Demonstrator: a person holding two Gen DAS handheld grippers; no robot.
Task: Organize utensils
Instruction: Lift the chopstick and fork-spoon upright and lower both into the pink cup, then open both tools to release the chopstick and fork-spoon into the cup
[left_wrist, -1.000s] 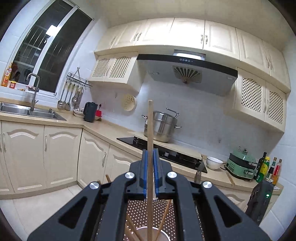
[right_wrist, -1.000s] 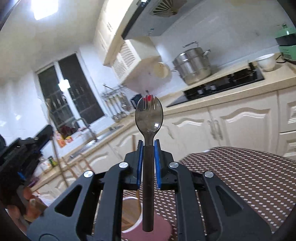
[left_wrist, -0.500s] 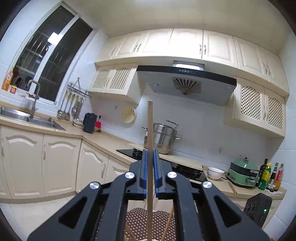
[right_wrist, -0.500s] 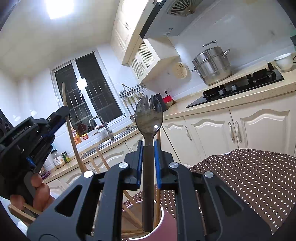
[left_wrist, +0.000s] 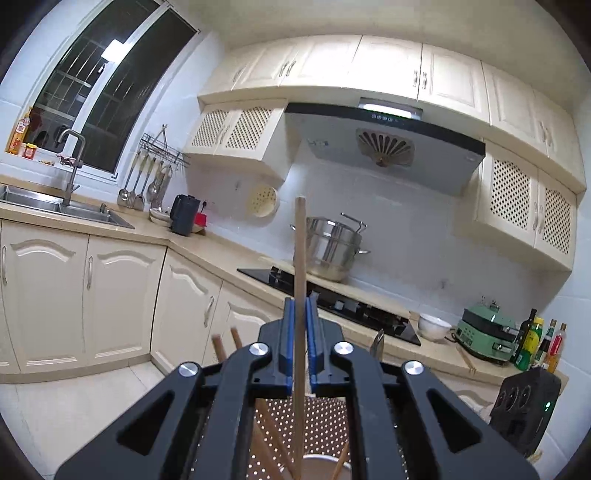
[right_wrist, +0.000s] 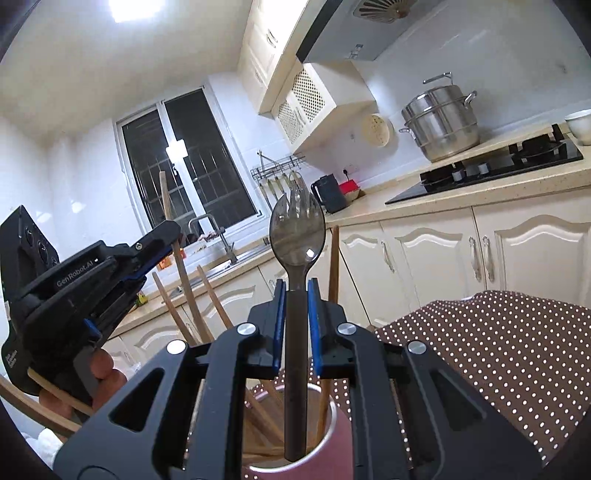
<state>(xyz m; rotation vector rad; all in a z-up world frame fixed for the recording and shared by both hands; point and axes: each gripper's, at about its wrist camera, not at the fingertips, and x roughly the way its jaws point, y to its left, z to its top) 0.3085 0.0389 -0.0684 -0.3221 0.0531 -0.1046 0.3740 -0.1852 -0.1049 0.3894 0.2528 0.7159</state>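
While my right gripper barely pinches the spork (jaws look slightly slack), it could topple the cup; left gripper clamps a chopstick.

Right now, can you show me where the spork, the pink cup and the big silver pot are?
spork (right_wrist: 296, 232): right wrist view, on its bowl.
pink cup (right_wrist: 341, 435): right wrist view, on its outer wall.
big silver pot (right_wrist: 441, 123): right wrist view, on its side.
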